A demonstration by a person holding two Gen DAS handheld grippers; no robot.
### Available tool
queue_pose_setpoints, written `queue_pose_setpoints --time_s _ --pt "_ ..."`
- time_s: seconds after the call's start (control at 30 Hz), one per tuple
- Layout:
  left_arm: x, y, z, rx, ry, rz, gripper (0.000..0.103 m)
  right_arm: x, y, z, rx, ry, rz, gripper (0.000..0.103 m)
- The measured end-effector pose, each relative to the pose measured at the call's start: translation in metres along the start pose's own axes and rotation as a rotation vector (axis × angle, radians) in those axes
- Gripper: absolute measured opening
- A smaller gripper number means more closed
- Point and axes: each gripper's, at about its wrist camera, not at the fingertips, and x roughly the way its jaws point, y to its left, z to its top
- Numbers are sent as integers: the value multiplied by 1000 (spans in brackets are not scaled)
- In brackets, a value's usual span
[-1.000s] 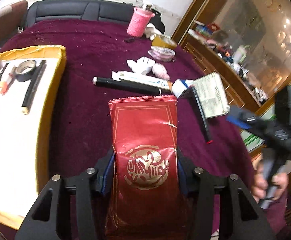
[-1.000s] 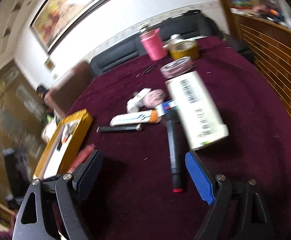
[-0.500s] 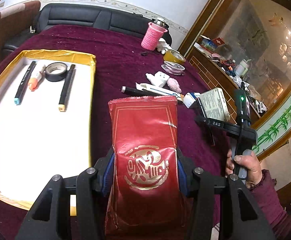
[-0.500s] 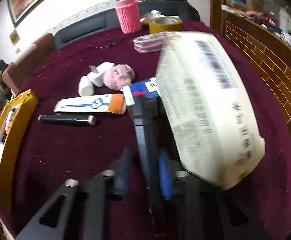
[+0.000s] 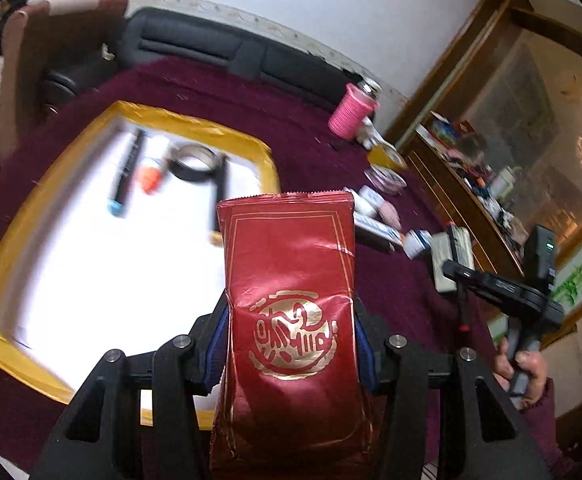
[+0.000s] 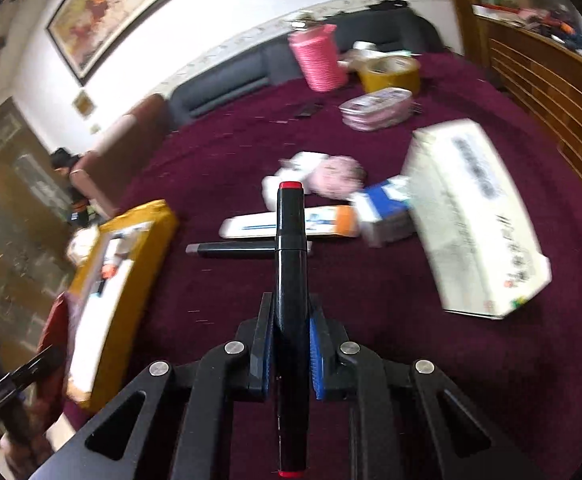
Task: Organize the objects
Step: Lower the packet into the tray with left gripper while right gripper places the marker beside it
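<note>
**A:** What is happening right now?

**B:** Both hands are carrying something. The left gripper (image 5: 291, 344) is pinching a red foil pouch (image 5: 291, 300) with a gold emblem, filling the lower centre of the left view. Behind it, in the upper left of that frame, a gold-rimmed tray (image 5: 267, 152) is lying on the maroon tablecloth (image 5: 251, 100).

**A:** Is anything sitting in the tray?

**B:** Yes, near its far end: a blue-tipped marker (image 5: 125, 172), an orange-capped pen (image 5: 151, 174), a roll of black tape (image 5: 195, 160) and a dark pen (image 5: 221, 188). Much of the white floor is showing bare.

**A:** And the other hand?

**B:** The right gripper (image 6: 289, 344) is clamping a black marker with red ends (image 6: 291, 264), its jaws having just been closing on it. It is pointing up the middle of the right view.

**A:** So how much is left?

**B:** I'd judge plenty. A white box (image 6: 475, 216), a blue-and-white carton (image 6: 387, 208), an orange-ended tube (image 6: 291, 224), a dark pen on the cloth (image 6: 231, 249), a pink fuzzy thing (image 6: 337, 174), yellow tape (image 6: 391, 74) and a pink-sleeved bottle (image 6: 319, 60) are lying loose across the right view's middle and upper right.
</note>
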Motion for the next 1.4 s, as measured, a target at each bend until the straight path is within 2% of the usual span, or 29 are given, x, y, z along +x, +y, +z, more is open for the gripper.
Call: queue_pose_setpoints --time_s 0.1,0.27,0.37,0.53,0.77,0.97,1.23,1.4 --pt "-14 17 12 -1 -25 62 51 6 27 4 -23 11 60 16" --pt "-11 37 31 30 -7 165 51 28 75 10 -31 71 188 16" --pt "5 47 45 37 24 187 51 50 108 11 -29 117 252 16" --pt "43 60 61 14 100 179 51 102 153 16 -14 203 301 17" --pt "82 67 69 -18 186 186 51 164 185 28 7 263 252 17" --pt "96 70 66 -25 222 200 51 202 188 33 -5 290 146 17" --pt "100 72 68 -27 240 195 52 220 192 40 -48 274 33 17" --pt "98 72 68 -26 240 190 61 221 191 43 -45 268 15 17"
